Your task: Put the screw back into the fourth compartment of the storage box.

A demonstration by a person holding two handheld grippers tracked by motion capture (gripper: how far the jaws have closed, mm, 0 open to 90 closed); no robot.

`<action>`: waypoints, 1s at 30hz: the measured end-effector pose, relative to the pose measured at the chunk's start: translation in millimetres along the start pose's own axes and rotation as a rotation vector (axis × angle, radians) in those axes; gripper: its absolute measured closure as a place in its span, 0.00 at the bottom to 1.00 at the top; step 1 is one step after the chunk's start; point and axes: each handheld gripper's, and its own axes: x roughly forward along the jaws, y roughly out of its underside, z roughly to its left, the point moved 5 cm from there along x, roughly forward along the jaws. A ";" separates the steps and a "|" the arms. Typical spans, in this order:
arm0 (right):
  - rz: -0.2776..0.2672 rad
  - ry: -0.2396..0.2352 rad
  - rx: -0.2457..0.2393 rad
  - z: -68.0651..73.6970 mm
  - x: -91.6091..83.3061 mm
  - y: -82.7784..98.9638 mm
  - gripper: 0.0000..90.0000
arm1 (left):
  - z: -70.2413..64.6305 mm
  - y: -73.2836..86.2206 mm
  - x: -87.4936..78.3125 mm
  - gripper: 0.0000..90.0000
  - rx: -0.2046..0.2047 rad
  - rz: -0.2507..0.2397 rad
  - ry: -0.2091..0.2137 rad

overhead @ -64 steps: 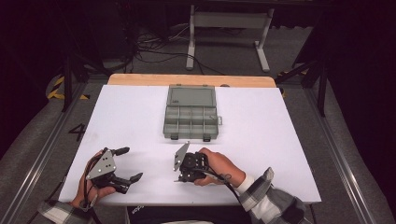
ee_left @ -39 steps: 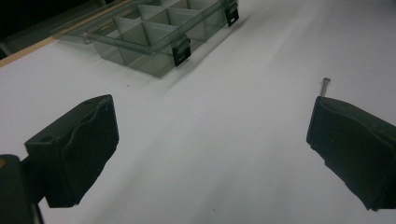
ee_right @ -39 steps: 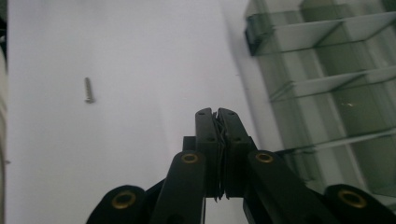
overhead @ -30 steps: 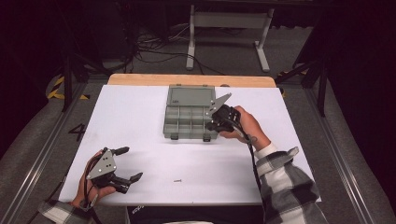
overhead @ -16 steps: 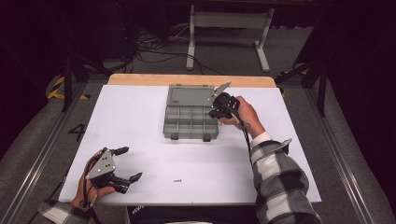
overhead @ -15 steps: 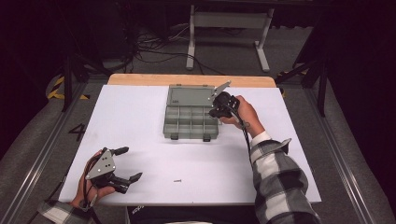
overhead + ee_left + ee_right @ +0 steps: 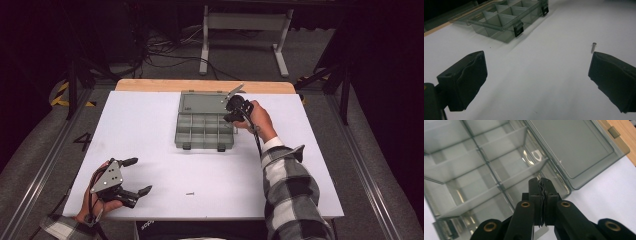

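Lying open on the table (image 7: pixel 150 125), the grey see-through box (image 7: pixel 205 131) shows divided compartments. Right gripper (image 7: pixel 231 111) hovers over its right edge, jaws pressed together; left gripper (image 7: pixel 134 176) rests wide near a screw (image 7: pixel 189 193).

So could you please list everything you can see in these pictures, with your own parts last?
organiser box: one, clear grey, lid open, far middle of the table.
screw: one, silvery, lying near the front edge.
table: one, white top, wooden far edge.
metal stand: one, pale grey, on the floor beyond the table.
left tool: one, black, jaws wide apart, near left corner.
right tool: one, black, jaws shut, over the box's right end.
checked sleeve: black and white, right arm.
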 end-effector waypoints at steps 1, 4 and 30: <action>-0.006 0.003 0.007 -0.8 -0.4 -0.1 0.98 | 0.0 -0.1 -0.2 0.03 -0.001 -0.002 0.000; -0.008 0.002 0.015 -1.4 -0.7 0.5 0.98 | -0.4 -0.1 0.1 0.03 0.001 -0.002 -0.001; -0.160 -0.040 0.028 19.0 -17.0 7.9 0.86 | -0.8 -0.3 0.7 0.03 0.006 -0.001 0.001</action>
